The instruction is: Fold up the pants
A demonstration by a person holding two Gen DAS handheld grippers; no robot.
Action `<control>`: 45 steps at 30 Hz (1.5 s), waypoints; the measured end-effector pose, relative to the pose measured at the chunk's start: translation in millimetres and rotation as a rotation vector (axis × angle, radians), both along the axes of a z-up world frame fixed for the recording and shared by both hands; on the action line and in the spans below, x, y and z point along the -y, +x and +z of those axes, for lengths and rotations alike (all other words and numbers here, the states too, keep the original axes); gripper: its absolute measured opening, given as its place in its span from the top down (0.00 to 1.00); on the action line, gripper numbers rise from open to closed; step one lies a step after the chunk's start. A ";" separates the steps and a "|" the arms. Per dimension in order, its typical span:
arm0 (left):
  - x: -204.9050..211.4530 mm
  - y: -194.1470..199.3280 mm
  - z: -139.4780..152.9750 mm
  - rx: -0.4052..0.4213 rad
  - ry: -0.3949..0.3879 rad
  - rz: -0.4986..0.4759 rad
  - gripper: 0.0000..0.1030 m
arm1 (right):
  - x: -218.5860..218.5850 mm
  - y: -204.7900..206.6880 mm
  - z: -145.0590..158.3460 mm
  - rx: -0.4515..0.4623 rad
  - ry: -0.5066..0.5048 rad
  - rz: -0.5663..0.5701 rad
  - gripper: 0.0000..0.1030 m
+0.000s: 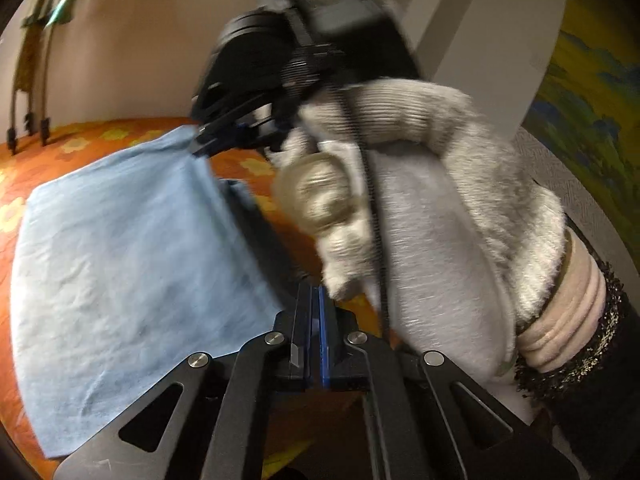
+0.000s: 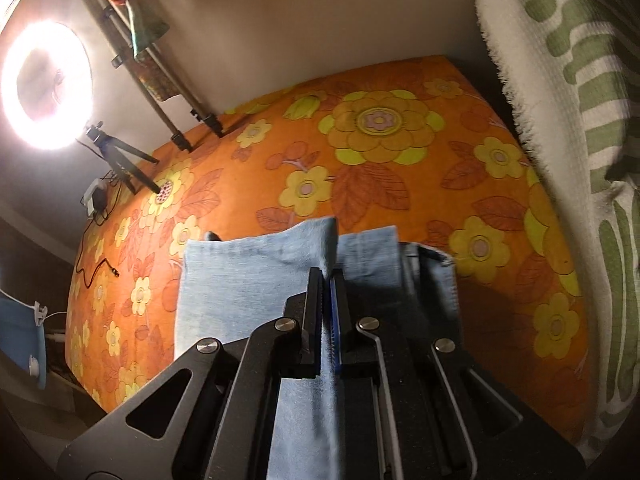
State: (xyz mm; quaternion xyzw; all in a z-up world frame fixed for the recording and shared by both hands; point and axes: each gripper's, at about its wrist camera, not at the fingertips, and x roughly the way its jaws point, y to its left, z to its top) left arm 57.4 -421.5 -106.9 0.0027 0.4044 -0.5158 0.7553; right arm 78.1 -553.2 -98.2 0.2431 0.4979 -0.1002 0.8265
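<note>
Pants pale washed blue denim. Bed cover orange, with yellow flowers and rust-red leaves. Tongs black, blue pads inside. Glove fuzzy grey-white, cuff pinkish. Blanket cream with green wavy stripes. Wall beige.

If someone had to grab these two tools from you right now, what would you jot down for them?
Left gripper: shut on an edge of the pants.
Right gripper: shut on a raised fold of the same pants, cloth running between its fingers.
Pants: light blue denim, already folded at least once, on the orange flowered bedspread.
Left to do: lay the held edge over, release both, smooth.
</note>
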 end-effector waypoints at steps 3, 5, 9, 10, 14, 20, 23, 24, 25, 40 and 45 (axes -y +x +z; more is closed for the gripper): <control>9.1 5.5 -4.9 -0.002 0.008 -0.009 0.99 | 11.3 -3.2 -0.5 0.005 -0.022 -0.014 0.99; 7.5 10.0 -8.1 -0.001 0.012 -0.007 0.99 | 21.1 -5.1 -1.6 0.017 0.008 -0.027 0.99; -2.8 13.0 -13.1 0.014 0.036 -0.008 0.99 | 27.4 -7.5 -3.1 0.041 0.016 -0.013 0.99; -7.3 14.1 -14.0 0.026 0.044 -0.007 0.99 | 26.6 -6.5 -4.8 0.048 0.028 -0.003 0.99; -29.1 24.3 -14.1 0.072 0.077 0.013 0.99 | 15.5 -4.3 -10.9 0.071 0.065 0.064 0.98; -78.9 52.0 -21.1 0.098 0.151 0.096 0.95 | -1.0 -6.7 -25.8 0.025 0.041 0.112 0.80; -113.0 57.9 -23.4 0.092 0.185 0.149 0.95 | -1.8 -18.1 -28.9 0.015 0.028 0.104 0.73; -121.2 64.5 -23.5 0.095 0.197 0.166 0.92 | -0.5 -23.8 -30.2 0.014 0.032 0.094 0.64; -131.8 72.1 -26.2 0.088 0.210 0.187 0.83 | 0.8 -27.8 -31.1 0.012 0.036 0.089 0.61; -166.6 93.4 -51.9 -0.028 0.239 0.298 0.59 | -24.0 -58.3 -51.2 -0.022 0.082 0.120 0.90; -166.3 93.0 -50.3 -0.018 0.241 0.303 0.55 | -26.5 -64.4 -31.0 0.005 0.011 0.096 0.97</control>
